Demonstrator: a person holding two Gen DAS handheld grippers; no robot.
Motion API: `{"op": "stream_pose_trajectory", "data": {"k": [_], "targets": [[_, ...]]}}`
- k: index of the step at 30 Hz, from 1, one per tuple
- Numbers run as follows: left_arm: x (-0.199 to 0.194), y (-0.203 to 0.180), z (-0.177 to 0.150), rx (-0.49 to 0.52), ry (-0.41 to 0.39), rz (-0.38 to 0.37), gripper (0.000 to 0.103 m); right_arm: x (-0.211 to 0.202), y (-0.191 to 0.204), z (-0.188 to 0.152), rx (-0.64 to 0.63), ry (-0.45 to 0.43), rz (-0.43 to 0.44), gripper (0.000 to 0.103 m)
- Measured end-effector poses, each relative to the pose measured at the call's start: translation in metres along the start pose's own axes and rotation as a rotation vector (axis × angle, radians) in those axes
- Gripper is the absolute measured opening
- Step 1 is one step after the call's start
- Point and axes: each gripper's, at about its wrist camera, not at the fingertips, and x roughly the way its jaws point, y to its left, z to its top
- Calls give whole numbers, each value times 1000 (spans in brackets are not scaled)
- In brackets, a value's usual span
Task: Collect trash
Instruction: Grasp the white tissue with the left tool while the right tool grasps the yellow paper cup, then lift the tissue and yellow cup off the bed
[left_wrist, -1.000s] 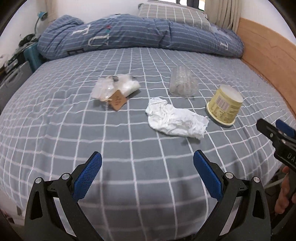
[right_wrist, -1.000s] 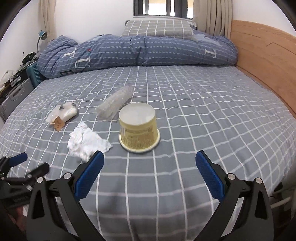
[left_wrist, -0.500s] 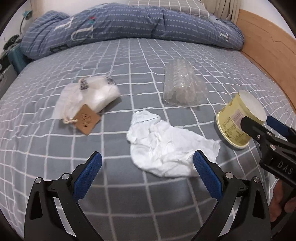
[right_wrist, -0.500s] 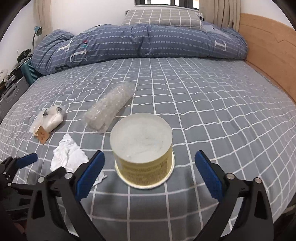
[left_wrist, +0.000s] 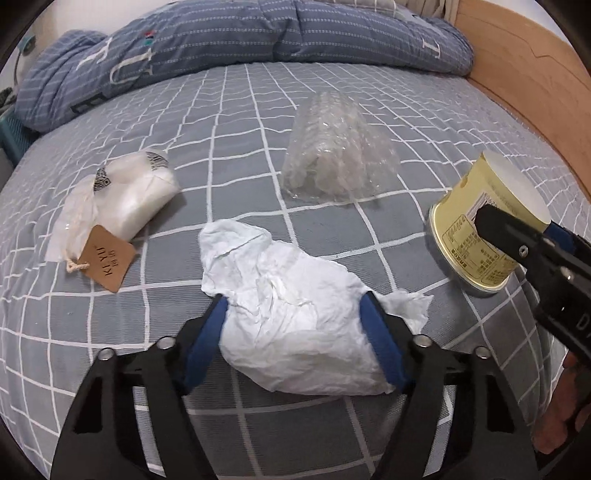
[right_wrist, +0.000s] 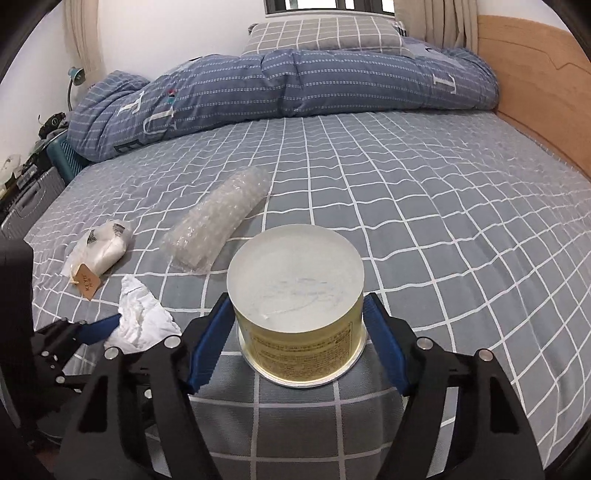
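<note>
So both pieces of trash get grabbed at once: the crumpled tissue (left_wrist: 295, 325) is bracketed by the closing left gripper (left_wrist: 295, 314), while the upturned yellow tub (right_wrist: 299, 317) is being squeezed between the closing right gripper (right_wrist: 299, 314) pads.

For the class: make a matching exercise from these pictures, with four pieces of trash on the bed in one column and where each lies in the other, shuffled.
Things:
1. crumpled tissue
2. yellow tub
3. bubble wrap
4. tagged bag

Places:
A. farthest left
B. between the right tongs' closing jaws
C. beyond the tissue, untouched
D. between the left tongs' closing jaws

Pairs: 1-D, 2-B, 3-C, 4-A
</note>
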Motion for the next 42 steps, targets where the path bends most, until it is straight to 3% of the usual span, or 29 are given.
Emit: {"op": "stream_pose_trajectory", "data": {"k": [14, 27, 42], "targets": [[-8, -12, -3, 31, -39, -3, 15, -5, -3, 3, 25, -1, -6, 68], [-22, 4, 1, -18, -41, -9, 9, -20, 5, 9, -11, -20, -11, 68], [-82, 25, -8, -53, -110, 2, 9, -63, 28, 1, -69, -69, -19, 68]]}}
